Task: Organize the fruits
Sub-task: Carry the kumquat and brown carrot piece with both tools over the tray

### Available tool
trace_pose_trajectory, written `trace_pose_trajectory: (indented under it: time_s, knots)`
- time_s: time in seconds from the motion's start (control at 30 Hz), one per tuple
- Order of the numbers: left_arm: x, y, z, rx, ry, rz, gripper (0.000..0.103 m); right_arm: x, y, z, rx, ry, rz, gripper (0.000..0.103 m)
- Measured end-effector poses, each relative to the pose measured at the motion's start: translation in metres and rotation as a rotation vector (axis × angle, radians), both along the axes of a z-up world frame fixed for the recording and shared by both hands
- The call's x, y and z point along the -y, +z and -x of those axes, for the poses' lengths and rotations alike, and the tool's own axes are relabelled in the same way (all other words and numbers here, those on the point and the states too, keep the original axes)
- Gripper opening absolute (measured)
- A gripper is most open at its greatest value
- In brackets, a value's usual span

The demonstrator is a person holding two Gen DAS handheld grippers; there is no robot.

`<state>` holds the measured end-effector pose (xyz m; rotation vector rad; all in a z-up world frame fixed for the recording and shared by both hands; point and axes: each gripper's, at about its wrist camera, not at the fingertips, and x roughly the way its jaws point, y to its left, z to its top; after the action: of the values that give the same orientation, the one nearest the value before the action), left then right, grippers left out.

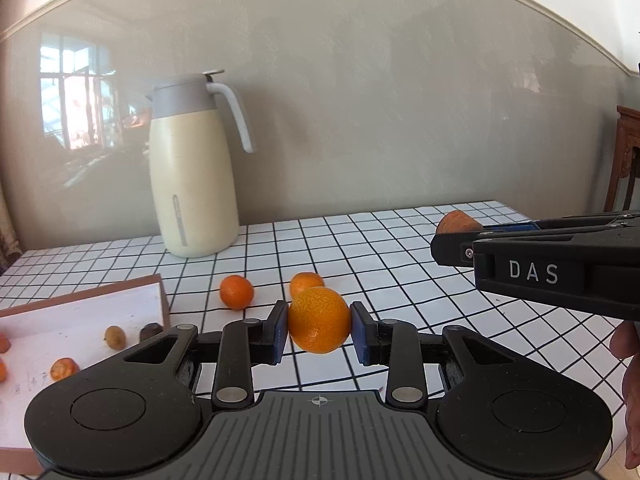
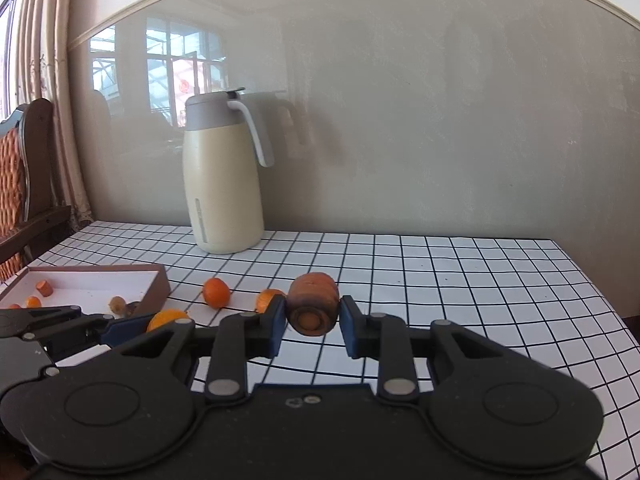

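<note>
My left gripper [image 1: 319, 322] is shut on an orange mandarin [image 1: 319, 318] and holds it above the checked table. My right gripper [image 2: 313, 314] is shut on a brownish carrot chunk [image 2: 313, 303], also held above the table. In the left wrist view the right gripper comes in from the right with the carrot chunk [image 1: 456, 222] at its tip. In the right wrist view the left gripper is at lower left with the mandarin [image 2: 166, 318]. Two more mandarins [image 1: 237, 291] [image 1: 305, 282] lie on the table. A brown box with a white inside [image 1: 80, 312] [image 2: 100, 280] holds several small fruit pieces.
A cream thermos jug [image 1: 192, 168] [image 2: 224, 176] stands at the back against the wall. The table has a white cloth with a black grid [image 2: 460, 288]. A wooden chair [image 2: 24, 184] stands past the left edge. Dark furniture [image 1: 626, 160] stands at the far right.
</note>
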<state>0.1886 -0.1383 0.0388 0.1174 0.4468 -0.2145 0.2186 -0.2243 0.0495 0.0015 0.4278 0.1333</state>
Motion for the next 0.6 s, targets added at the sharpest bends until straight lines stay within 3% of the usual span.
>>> trace_pose_trajectory:
  time_s: [0.6]
  knots:
    - [-0.074,0.022,0.041,0.055,0.116,0.018,0.033,-0.071,0.016,0.021,0.039,0.138,0.018,0.020]
